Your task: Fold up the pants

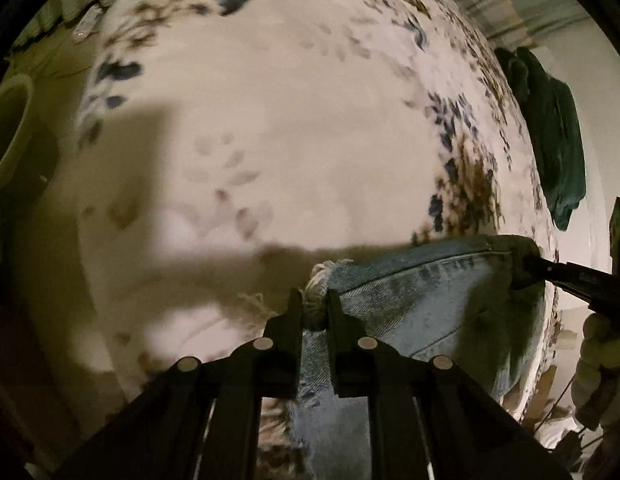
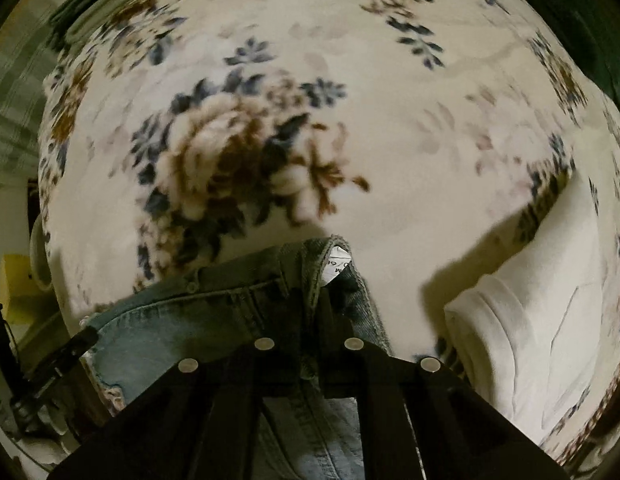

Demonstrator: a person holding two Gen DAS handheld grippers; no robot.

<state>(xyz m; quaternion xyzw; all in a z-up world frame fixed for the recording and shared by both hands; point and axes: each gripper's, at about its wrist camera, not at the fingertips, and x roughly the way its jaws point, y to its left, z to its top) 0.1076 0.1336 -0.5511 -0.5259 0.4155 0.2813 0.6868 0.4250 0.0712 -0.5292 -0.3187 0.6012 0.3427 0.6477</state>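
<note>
Light blue denim pants (image 1: 430, 300) hang lifted over a floral blanket (image 1: 269, 140). My left gripper (image 1: 314, 308) is shut on the frayed hem end of the pants. My right gripper (image 2: 322, 300) is shut on the waistband, where a white label (image 2: 337, 266) shows; it also shows at the right of the left wrist view (image 1: 526, 270), clamped on the denim edge. The left gripper appears at the lower left of the right wrist view (image 2: 83, 338), on the frayed end. The rest of the pants hang below, hidden.
The blanket (image 2: 390, 120) covers a bed. A white folded cloth (image 2: 530, 300) lies at the right. A dark green garment (image 1: 554, 148) lies at the blanket's right edge. A pale round container (image 1: 9, 136) stands at the left.
</note>
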